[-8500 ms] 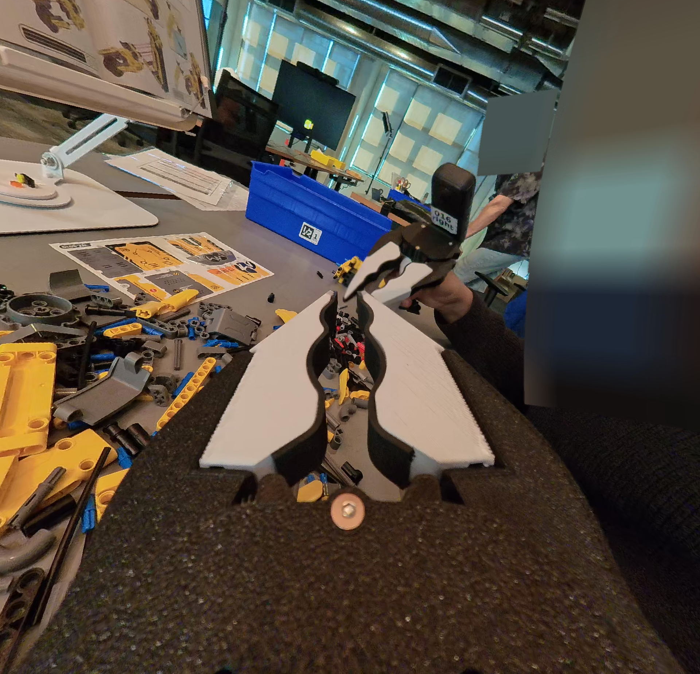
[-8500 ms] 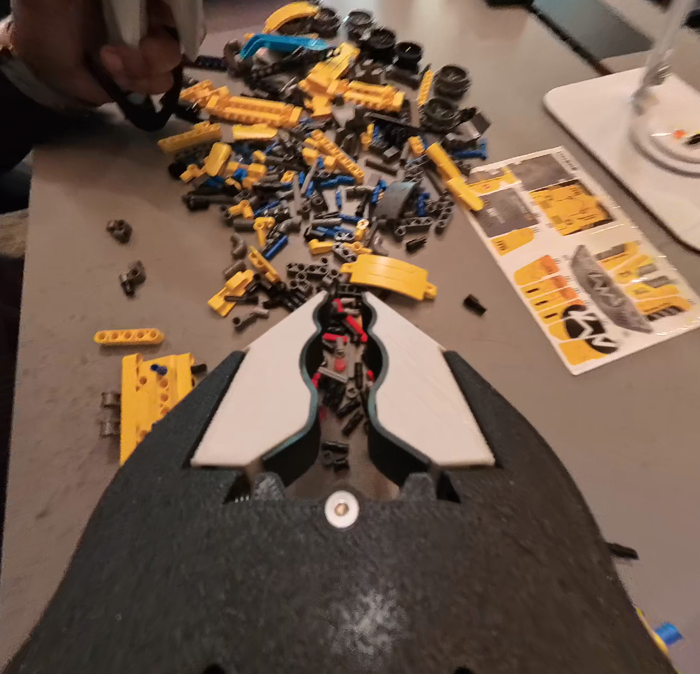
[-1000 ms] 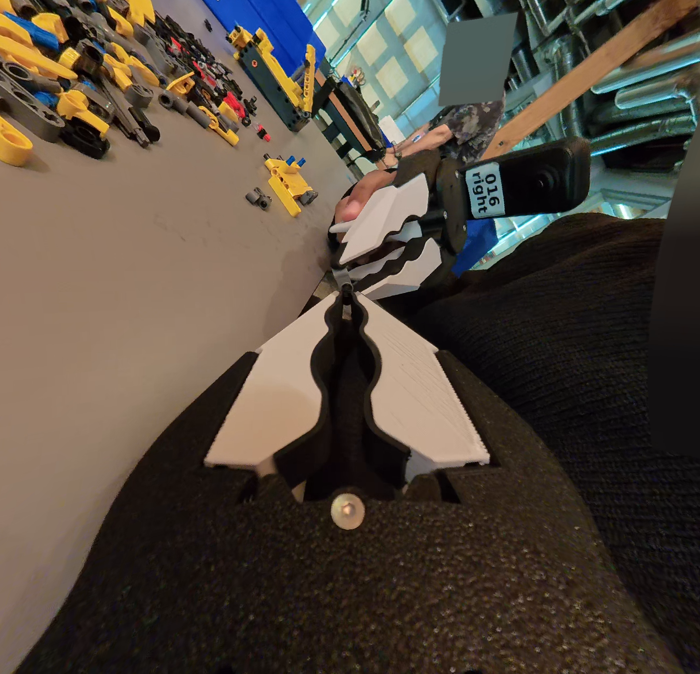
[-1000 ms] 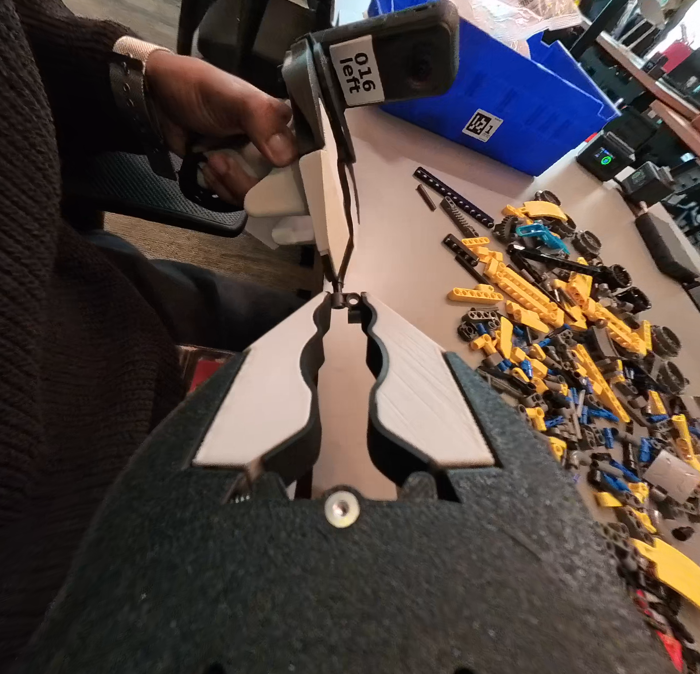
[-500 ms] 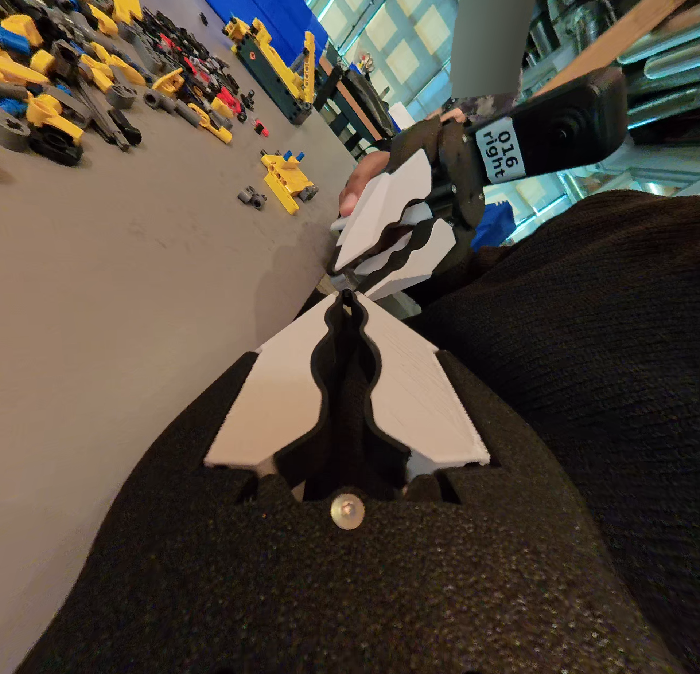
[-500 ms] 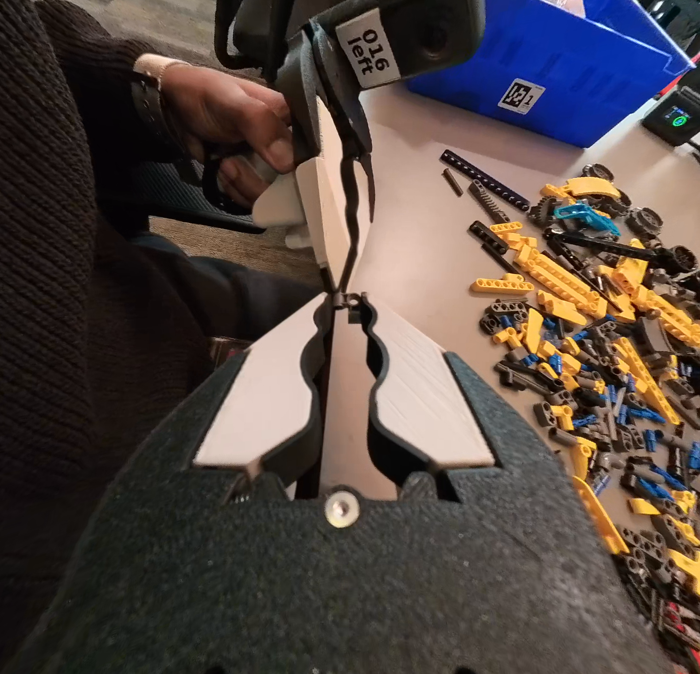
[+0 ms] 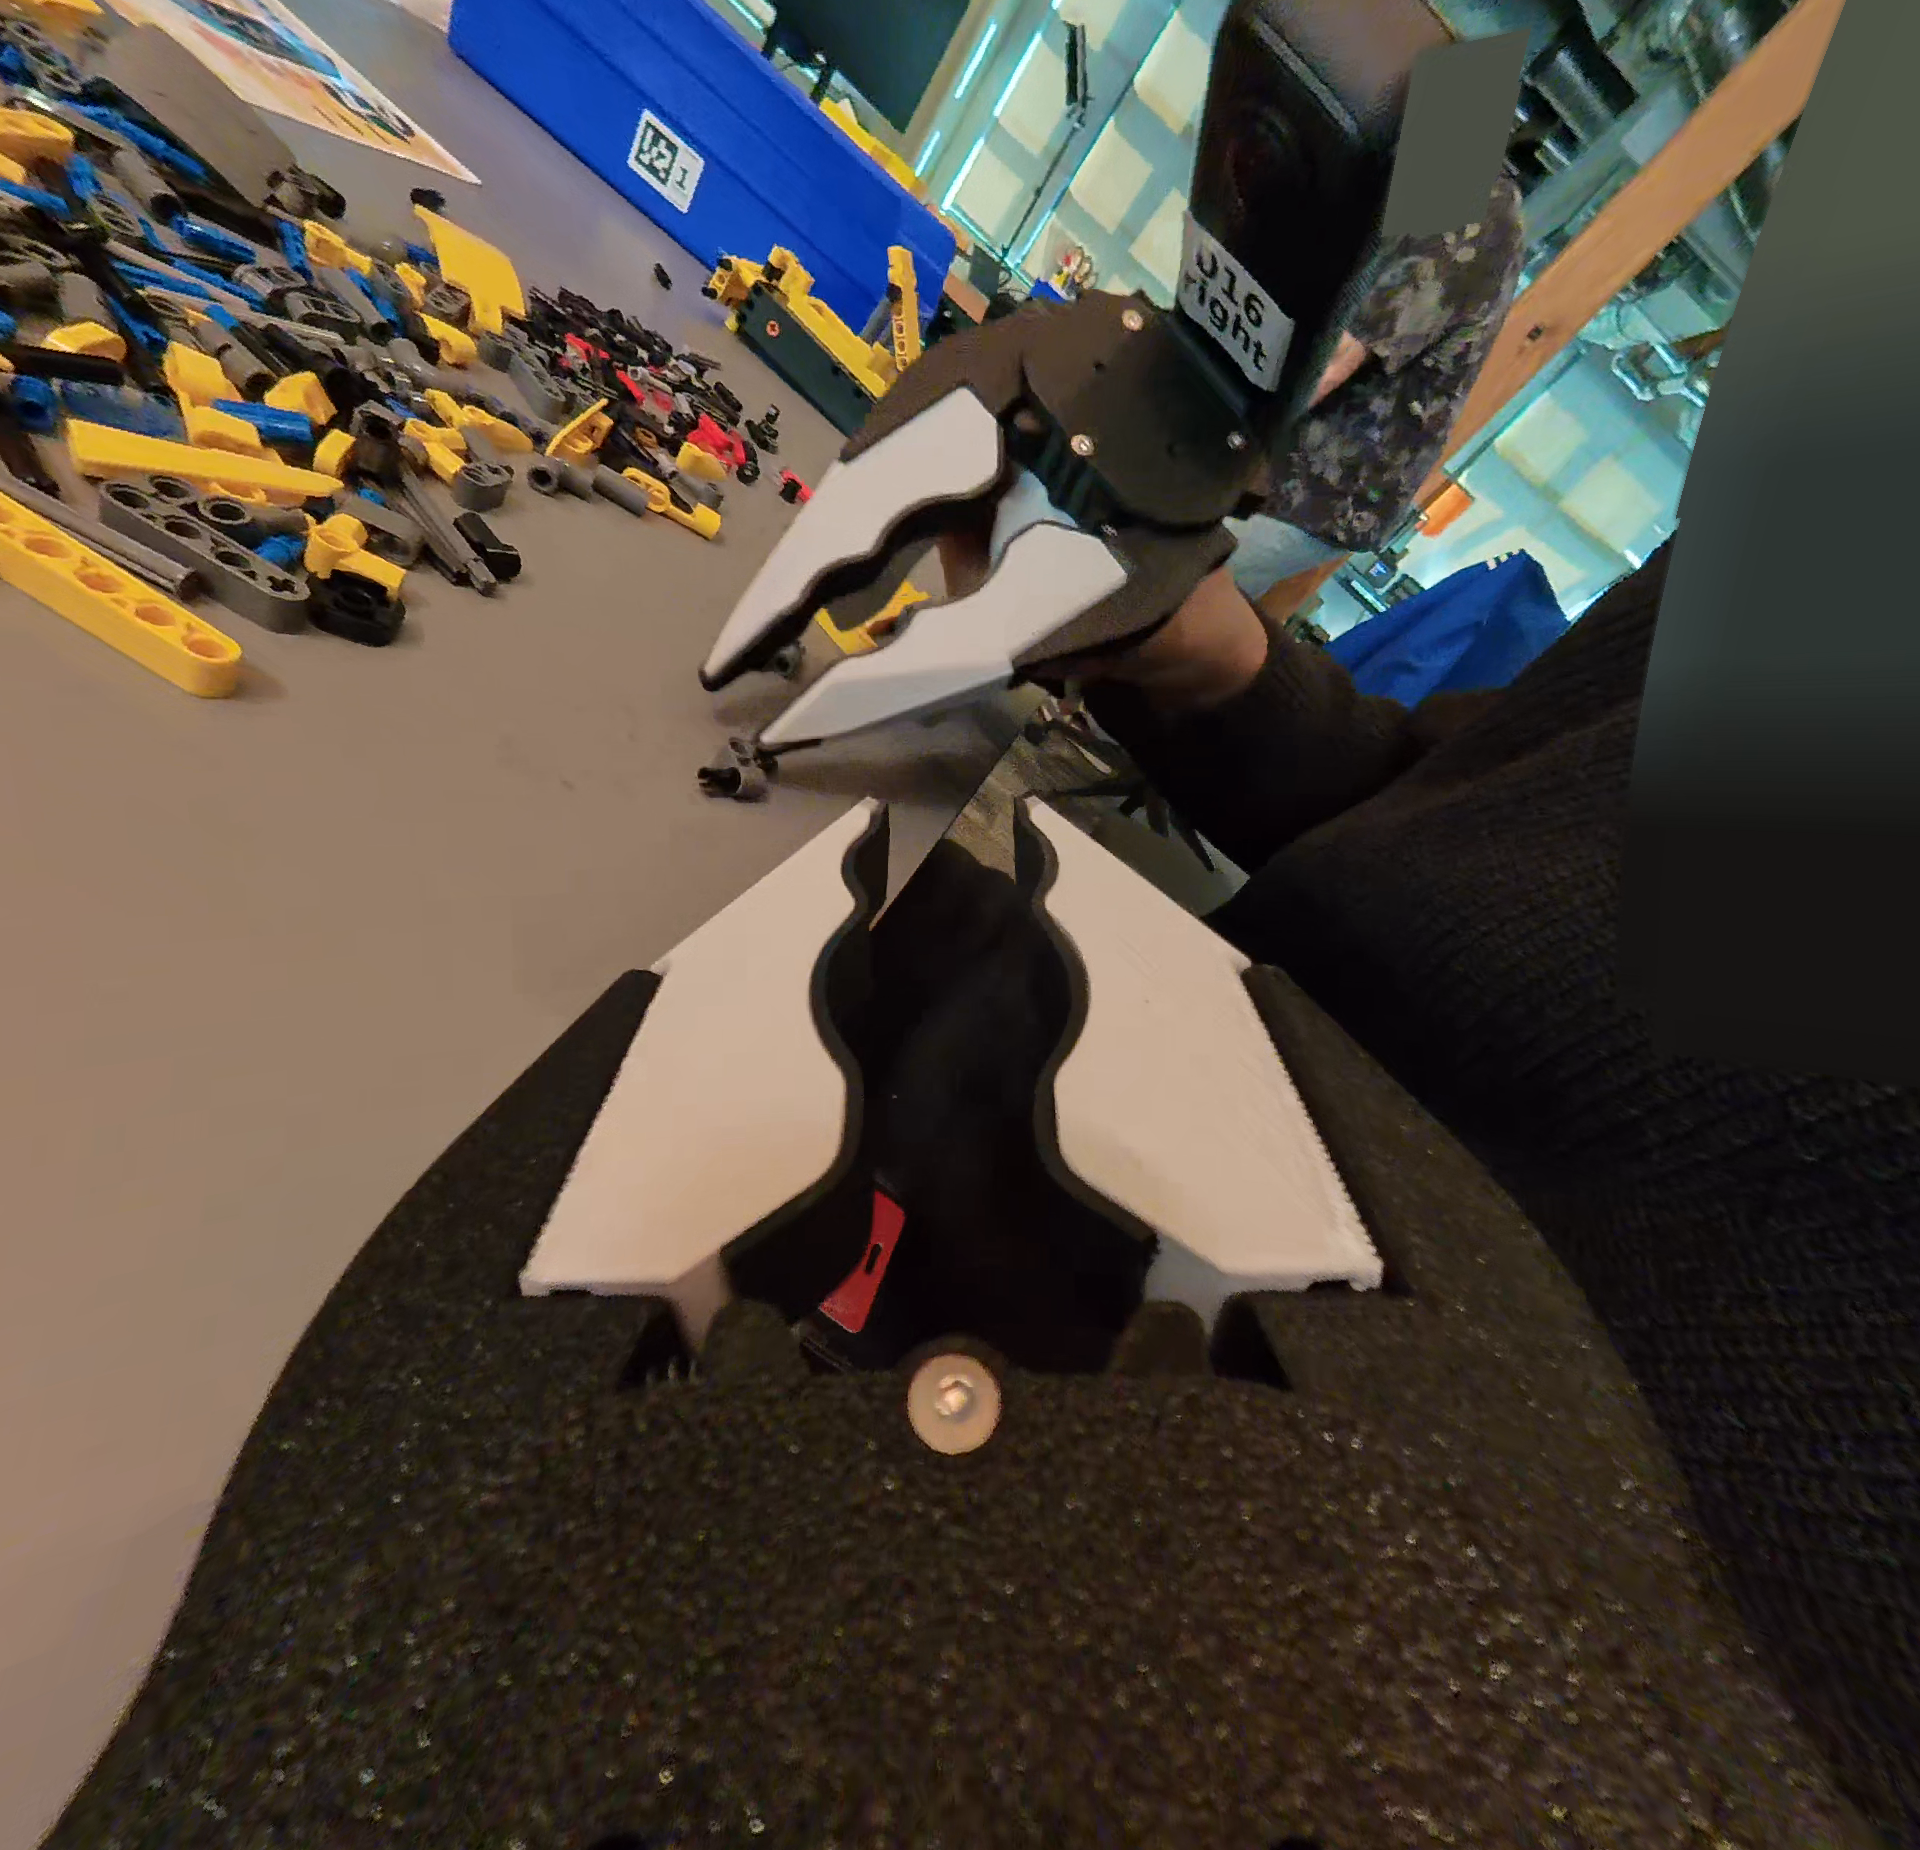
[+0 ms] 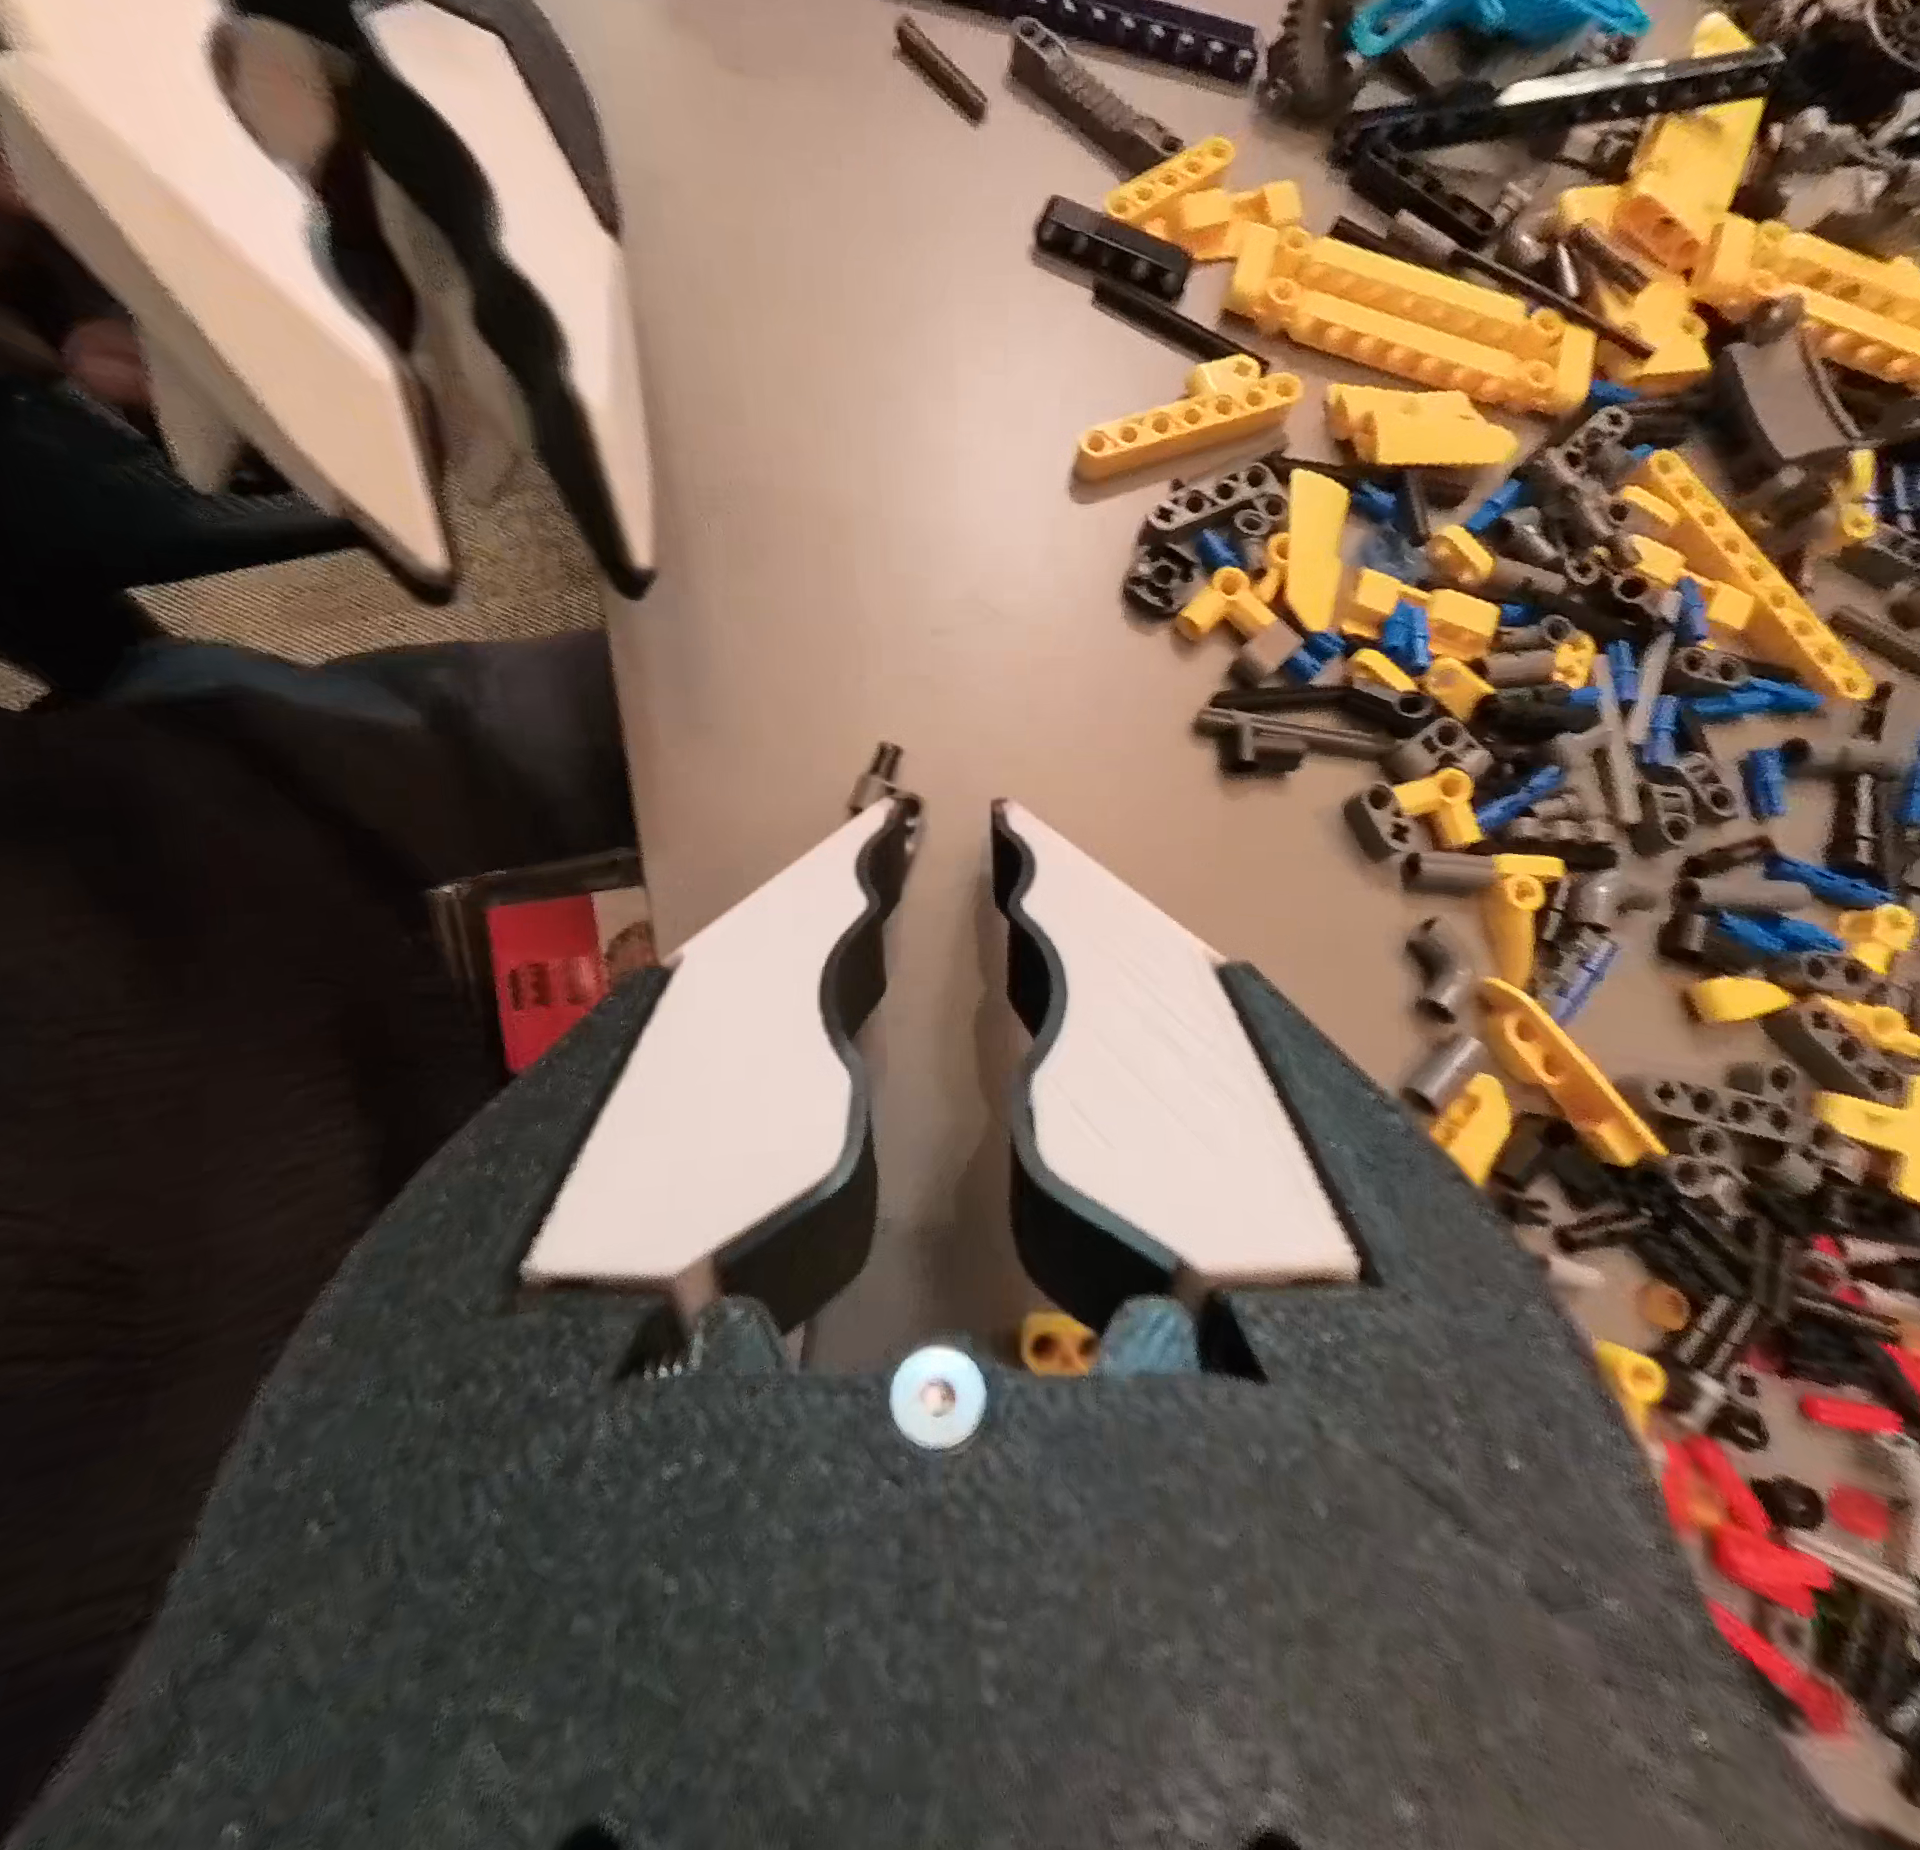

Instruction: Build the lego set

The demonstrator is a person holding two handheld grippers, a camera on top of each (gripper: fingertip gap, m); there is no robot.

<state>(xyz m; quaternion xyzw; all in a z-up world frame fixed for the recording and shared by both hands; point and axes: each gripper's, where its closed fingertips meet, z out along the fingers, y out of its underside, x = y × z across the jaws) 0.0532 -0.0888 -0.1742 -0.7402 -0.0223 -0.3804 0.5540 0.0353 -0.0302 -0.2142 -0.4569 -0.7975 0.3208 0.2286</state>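
Grey table [image 7: 312, 865] strewn with building pieces [image 8: 1507, 605]; blue bin [image 7: 665, 127] behind.

both grippers [image 8: 943, 813] [image 7: 951, 824] grainy black shells, white fingers [image 8: 727, 1052] with wavy black pads, silver screw [image 8: 938, 1396] below them, dark knit sleeve [image 7: 1558, 969]

The right tongs [image 8: 948, 813] stood with their white fingers parted, tips angled down low over the counter [image 8: 810, 450]. In the left wrist view the same tongs [image 7: 743, 704] showed gaping, gripped from behind by a hand [image 7: 1195, 647] in a dark knit sleeve [image 7: 1403, 761]. The left tongs [image 7: 951, 824] were also parted at the tips, hanging off the counter edge over the dark sleeve, and looked blurred in the right wrist view [image 8: 530, 574].
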